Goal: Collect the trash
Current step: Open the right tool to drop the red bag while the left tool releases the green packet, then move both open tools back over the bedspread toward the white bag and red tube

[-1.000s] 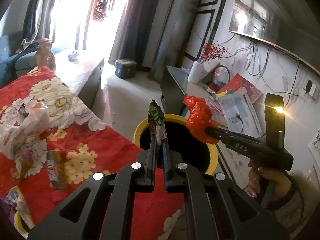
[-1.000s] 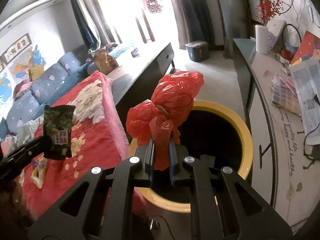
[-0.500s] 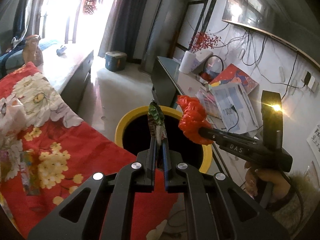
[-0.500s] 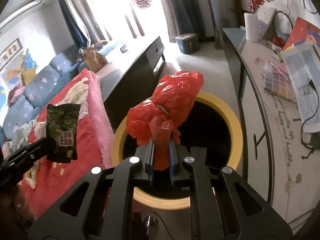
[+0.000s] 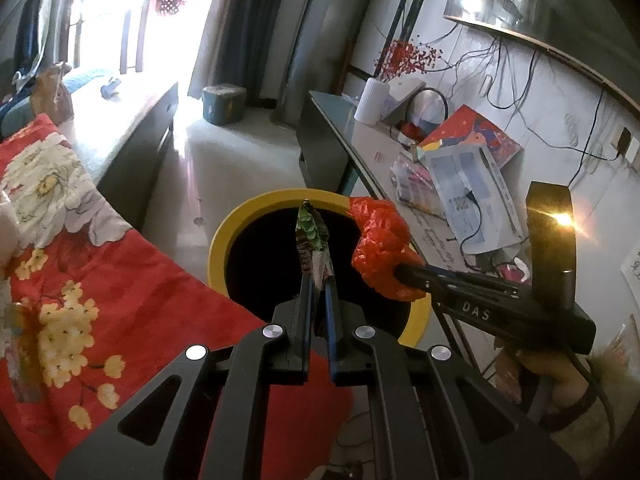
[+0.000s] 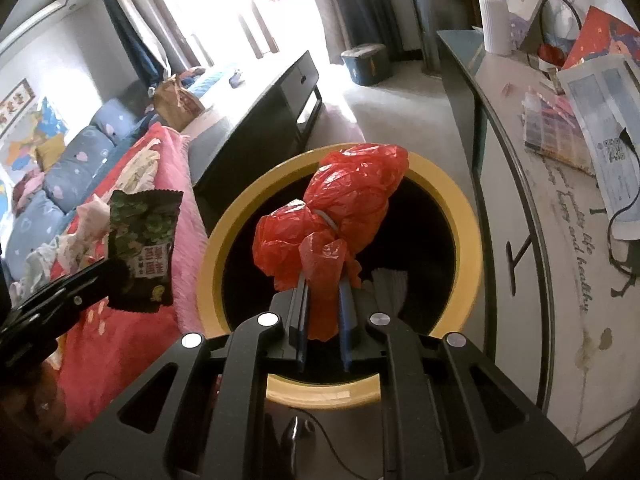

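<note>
Between the left gripper's (image 5: 318, 280) nearly closed jaws sits a green snack wrapper (image 5: 311, 236): thin glossy foil, crinkled, seen edge-on from the left wrist, so it reads as a narrow upright strip. Right wrist view shows its flat face (image 6: 144, 250): rectangular, serrated top and bottom edges, leaf print, white label with dark characters.

Right gripper (image 6: 323, 280) is clamped on a red plastic bag (image 6: 340, 216): thin shiny film, wrinkled, bunched into two lumps with a pale band at the waist, a tail hanging down between the fingers. Left wrist view gives it side-on (image 5: 382, 248), a crumpled ball at the end of the black tool, over the bin's rim.

Below and ahead of both grippers: round bin (image 5: 224, 236), smooth yellow rim, black inside. Bag hangs over the opening; wrapper is over the opening in the left view but off the rim's left side in the right view, so exact position can't be settled. Only the right wrist view shows a white ribbed piece (image 6: 390, 286) lying inside the bin.

Left of the grippers: fuzzy red floral blanket (image 5: 132, 300). Right: pale cabinet top (image 6: 560, 240) with papers and cables. Only the left view shows a hand (image 5: 548, 376) on the right tool's grip.
</note>
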A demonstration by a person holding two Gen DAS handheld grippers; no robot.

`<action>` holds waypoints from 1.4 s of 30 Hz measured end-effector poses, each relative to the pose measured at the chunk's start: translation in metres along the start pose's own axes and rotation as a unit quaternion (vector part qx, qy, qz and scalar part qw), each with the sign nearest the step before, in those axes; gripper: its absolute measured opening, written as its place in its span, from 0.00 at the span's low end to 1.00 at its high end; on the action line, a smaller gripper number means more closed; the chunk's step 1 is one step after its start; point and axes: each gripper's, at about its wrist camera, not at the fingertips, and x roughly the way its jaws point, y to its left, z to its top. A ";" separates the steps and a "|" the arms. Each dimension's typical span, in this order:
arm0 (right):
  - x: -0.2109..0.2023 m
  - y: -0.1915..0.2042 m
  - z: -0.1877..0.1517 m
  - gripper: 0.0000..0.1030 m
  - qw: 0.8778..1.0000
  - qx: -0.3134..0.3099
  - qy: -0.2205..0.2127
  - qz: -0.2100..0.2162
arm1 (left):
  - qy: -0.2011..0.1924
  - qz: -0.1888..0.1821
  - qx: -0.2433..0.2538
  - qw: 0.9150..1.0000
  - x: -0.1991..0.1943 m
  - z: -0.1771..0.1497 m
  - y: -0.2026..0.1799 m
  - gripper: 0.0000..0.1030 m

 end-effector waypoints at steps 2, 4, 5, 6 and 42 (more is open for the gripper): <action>0.002 -0.003 -0.001 0.10 1.000 0.003 0.003 0.000 | 0.004 0.000 -0.002 1.000 0.006 0.000 0.000 0.06; 0.004 -0.006 -0.002 0.12 1.000 0.010 0.006 -0.002 | 0.009 -0.001 -0.004 1.000 0.012 0.001 0.000 0.06; 0.004 -0.008 -0.002 0.16 1.000 0.013 0.006 -0.003 | 0.012 -0.003 -0.007 1.000 0.015 0.002 0.001 0.06; 0.004 -0.010 -0.002 0.32 1.000 0.021 0.006 -0.003 | 0.016 -0.008 -0.015 1.000 0.019 0.003 0.003 0.10; -0.032 0.067 -0.007 0.65 0.996 -0.053 -0.062 0.033 | -0.112 0.118 -0.039 0.986 -0.096 -0.005 0.041 0.93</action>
